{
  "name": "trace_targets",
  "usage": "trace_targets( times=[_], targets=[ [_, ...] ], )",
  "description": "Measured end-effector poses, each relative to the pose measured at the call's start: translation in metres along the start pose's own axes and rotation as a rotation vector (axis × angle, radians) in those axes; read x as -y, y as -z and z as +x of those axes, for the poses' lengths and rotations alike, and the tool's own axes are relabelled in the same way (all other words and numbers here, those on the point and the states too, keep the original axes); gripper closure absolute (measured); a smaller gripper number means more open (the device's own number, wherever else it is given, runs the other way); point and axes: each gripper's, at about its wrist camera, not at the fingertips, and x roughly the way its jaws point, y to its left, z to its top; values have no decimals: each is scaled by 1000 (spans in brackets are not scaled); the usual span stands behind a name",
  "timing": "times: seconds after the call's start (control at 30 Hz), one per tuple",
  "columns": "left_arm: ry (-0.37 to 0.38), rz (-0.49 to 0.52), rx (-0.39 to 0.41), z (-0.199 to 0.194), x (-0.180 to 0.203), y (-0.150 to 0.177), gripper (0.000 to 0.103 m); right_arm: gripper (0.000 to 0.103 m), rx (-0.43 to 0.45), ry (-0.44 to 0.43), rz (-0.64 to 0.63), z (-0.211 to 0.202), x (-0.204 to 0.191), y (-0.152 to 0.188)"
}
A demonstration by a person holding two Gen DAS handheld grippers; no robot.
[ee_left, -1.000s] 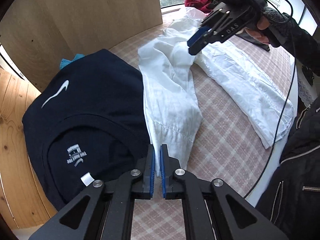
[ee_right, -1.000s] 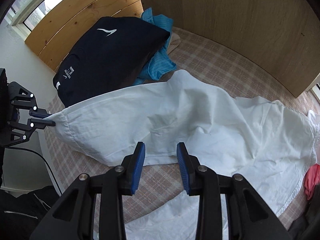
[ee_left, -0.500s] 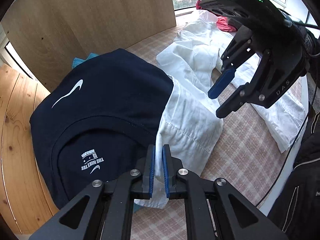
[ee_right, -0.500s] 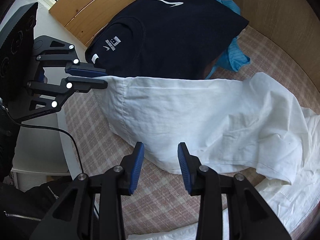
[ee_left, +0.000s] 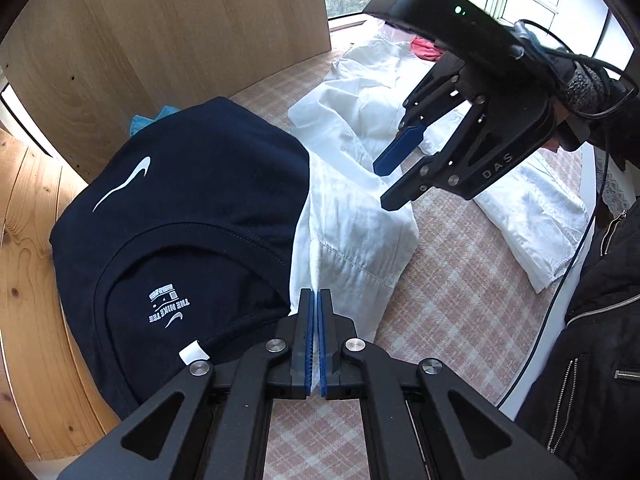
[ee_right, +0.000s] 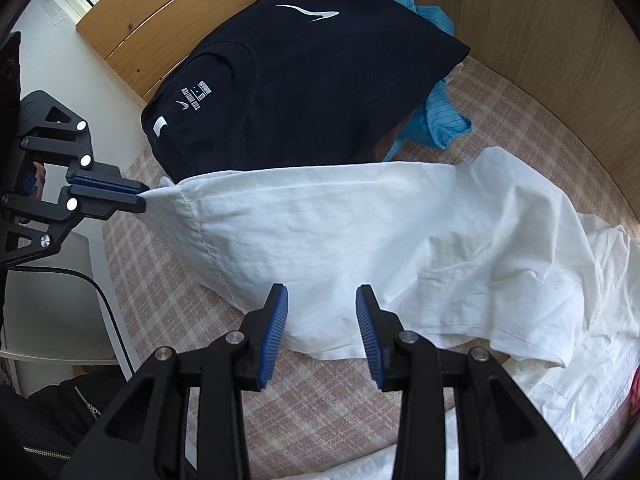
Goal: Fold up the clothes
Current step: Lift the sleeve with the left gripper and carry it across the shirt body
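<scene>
A white garment (ee_right: 360, 232) lies stretched across the pink checked bedcover (ee_right: 304, 412). My left gripper (ee_left: 314, 300) is shut on the white garment's end (ee_left: 352, 232), pinching a fold of cloth between its blue pads; from the right wrist view that left gripper (ee_right: 140, 196) holds the cloth's left corner. My right gripper (ee_right: 322, 304) stands open just above the garment's near edge, nothing between its fingers. In the left wrist view the right gripper (ee_left: 390, 184) hovers over the white cloth, jaws apart.
A folded navy tee (ee_left: 180, 216) lies beside the white garment on a blue cloth (ee_right: 440, 120). Wooden panels (ee_left: 160, 20) wall the far side. A second white piece (ee_left: 532, 216) lies right, a red cloth (ee_left: 424, 46) by the window. A person's black jacket (ee_left: 592, 352) is at right.
My left gripper has drawn the white garment's end toward the navy tee. My right gripper has travelled along the cloth toward the left gripper and sunk close to its near edge.
</scene>
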Motion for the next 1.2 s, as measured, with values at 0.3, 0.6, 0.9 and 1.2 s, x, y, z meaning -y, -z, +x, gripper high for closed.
trace_targets(
  times=[0.3,0.6,0.9,1.2],
  targets=[
    [19,-71,-40,2,-6,27,102,67,7,-32,-41,-6,-18,3],
    [11,-67,-94,7,-10,46,102,64,49,-46,-90,-17,-42,-25],
    [-67,-53,-132,36,-36,46,97,63,-32,-74,-142,19,-67,-30],
    [-26,31,-158,41,-47,39,74,63,-57,-80,-130,30,-61,-33]
  ],
)
